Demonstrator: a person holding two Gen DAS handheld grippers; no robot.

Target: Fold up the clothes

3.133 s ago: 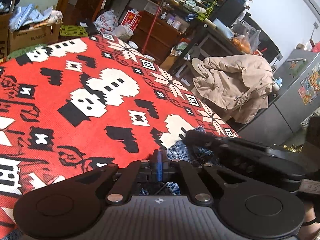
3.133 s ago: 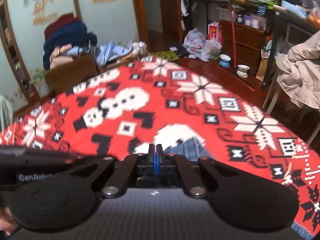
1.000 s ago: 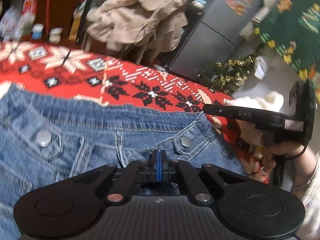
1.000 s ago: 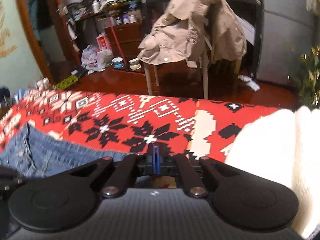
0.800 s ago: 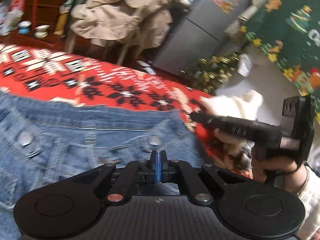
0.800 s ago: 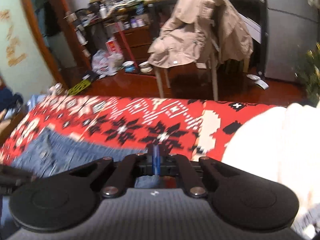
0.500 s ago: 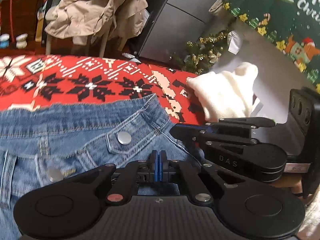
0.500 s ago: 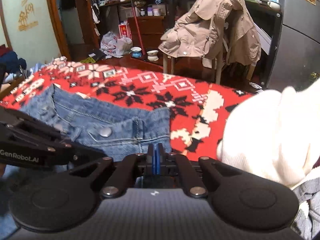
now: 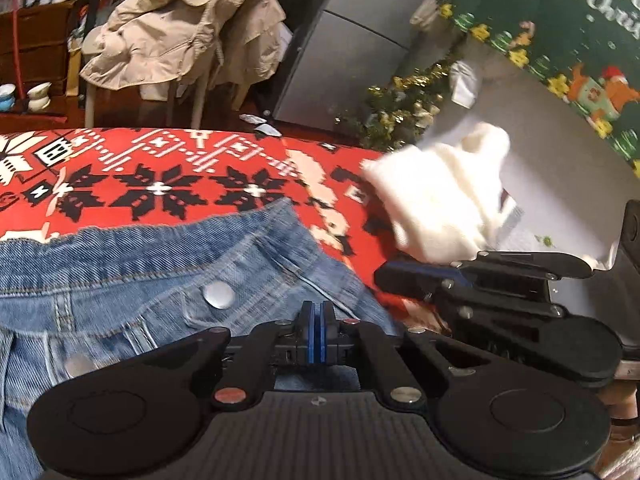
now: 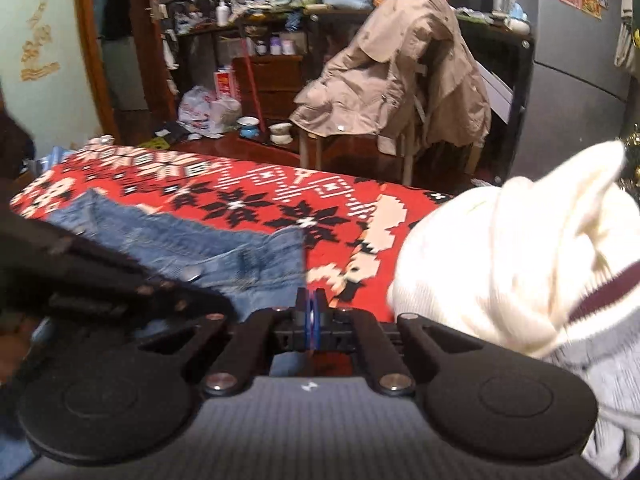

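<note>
A blue denim garment (image 9: 120, 280) with metal snap buttons lies flat on the red patterned blanket (image 9: 160, 168). My left gripper (image 9: 316, 330) is shut and hovers low over the denim near its right corner; no cloth shows between the pads. In the right wrist view the denim (image 10: 224, 256) ends just left of my right gripper (image 10: 310, 314), also shut, over the denim's corner and the blanket (image 10: 280, 192). The right gripper (image 9: 386, 276) shows side-on close to the right of the left one. The left gripper's dark body (image 10: 120, 280) crosses the right wrist view.
A white knit garment (image 9: 440, 200) is heaped at the blanket's right end, large and close in the right wrist view (image 10: 500, 260). Beyond the blanket's far edge stand a chair with a beige coat (image 10: 400, 68), a grey fridge (image 9: 340, 60) and cluttered shelves (image 10: 260, 40).
Both grippers, still shut, have slid rightward along the denim toward its corner. The snap button has shifted left in the left view. The white knit heap is closer.
</note>
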